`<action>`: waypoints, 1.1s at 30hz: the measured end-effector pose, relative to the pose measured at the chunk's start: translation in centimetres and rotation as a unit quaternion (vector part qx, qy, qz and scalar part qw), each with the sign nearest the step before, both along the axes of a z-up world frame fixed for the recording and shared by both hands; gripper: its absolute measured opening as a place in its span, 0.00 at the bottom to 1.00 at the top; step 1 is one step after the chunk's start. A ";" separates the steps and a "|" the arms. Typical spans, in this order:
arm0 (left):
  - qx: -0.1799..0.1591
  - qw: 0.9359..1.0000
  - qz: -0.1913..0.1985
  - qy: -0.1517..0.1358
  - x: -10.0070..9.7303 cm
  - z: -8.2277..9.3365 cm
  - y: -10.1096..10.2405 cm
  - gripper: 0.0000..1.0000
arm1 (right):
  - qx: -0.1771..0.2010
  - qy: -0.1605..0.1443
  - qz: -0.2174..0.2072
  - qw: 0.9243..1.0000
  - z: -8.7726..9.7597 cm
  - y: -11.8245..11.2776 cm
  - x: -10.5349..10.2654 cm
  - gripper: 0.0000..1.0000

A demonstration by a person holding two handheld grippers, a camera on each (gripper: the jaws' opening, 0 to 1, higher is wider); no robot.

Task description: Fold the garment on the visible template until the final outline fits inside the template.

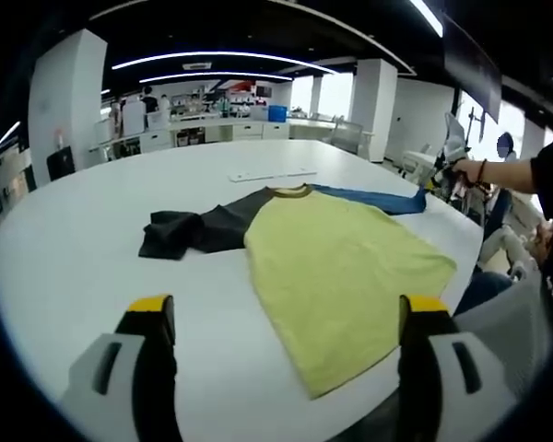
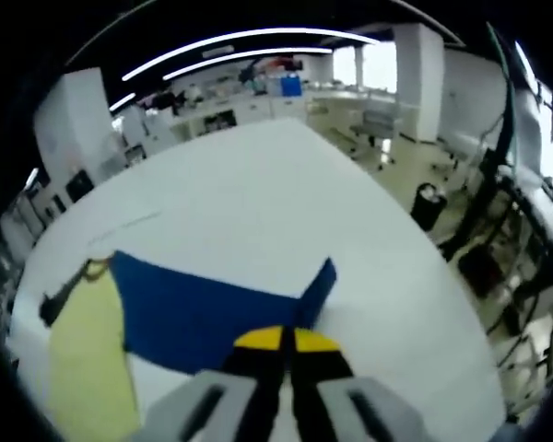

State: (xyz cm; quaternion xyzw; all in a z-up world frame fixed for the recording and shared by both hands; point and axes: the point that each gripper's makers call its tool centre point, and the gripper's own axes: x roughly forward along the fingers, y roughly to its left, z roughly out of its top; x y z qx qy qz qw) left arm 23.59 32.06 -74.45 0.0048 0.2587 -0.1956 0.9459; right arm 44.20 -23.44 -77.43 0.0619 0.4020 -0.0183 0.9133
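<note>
Soft, limp garment (image 1: 341,267) on the bench (image 1: 74,249); left hand-held gripper (image 1: 286,318) jaws apart; right hand-held gripper (image 2: 286,343) pinches the blue sleeve (image 2: 212,313); grip hems.

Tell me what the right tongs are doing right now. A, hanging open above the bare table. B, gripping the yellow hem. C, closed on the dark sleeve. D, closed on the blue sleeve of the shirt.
D: in the right gripper view the right tongs are shut on the edge of the blue sleeve, which lifts up at the pinch; the dark sleeve lies flat on the table.
</note>
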 end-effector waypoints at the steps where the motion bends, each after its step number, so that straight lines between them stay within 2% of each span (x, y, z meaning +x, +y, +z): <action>1: 0.000 1.000 0.000 0.000 0.0 -0.1 0.1 0.99 | -0.001 0.002 0.006 1.000 -0.1 0.3 0.5 0.00; 8: 0.002 1.000 0.002 0.003 -0.4 -0.1 0.1 0.99 | 0.017 -0.008 0.028 0.999 1.2 3.0 1.5 0.00; 13: 0.004 1.000 0.001 0.005 -0.5 -0.1 0.1 0.99 | 0.018 -0.006 0.049 0.999 1.5 4.7 2.1 0.00; 15: 0.005 1.000 -0.001 0.006 -0.5 -0.1 0.1 0.99 | 0.005 -0.013 0.075 0.997 1.8 6.0 2.1 0.00; 18: 0.006 1.000 -0.003 0.007 -0.4 -0.1 0.1 0.99 | 0.007 -0.013 0.086 0.996 2.0 6.7 2.7 0.00; 22: 0.005 1.000 -0.002 0.005 -0.3 0.0 0.1 0.99 | 0.010 -0.019 0.106 0.994 2.5 8.7 3.1 0.00; 28: 0.004 1.000 -0.004 0.006 -0.5 0.1 -0.2 0.99 | -0.005 -0.022 0.138 0.990 2.9 11.4 3.8 0.00; 32: 0.005 1.000 -0.006 0.007 -0.5 0.0 -0.2 0.99 | 0.001 -0.023 0.153 0.988 2.9 13.1 5.1 0.00; 33: 0.005 1.000 -0.007 0.007 -0.5 0.0 -0.1 0.99 | 0.002 -0.024 0.156 0.987 2.9 13.7 4.7 0.00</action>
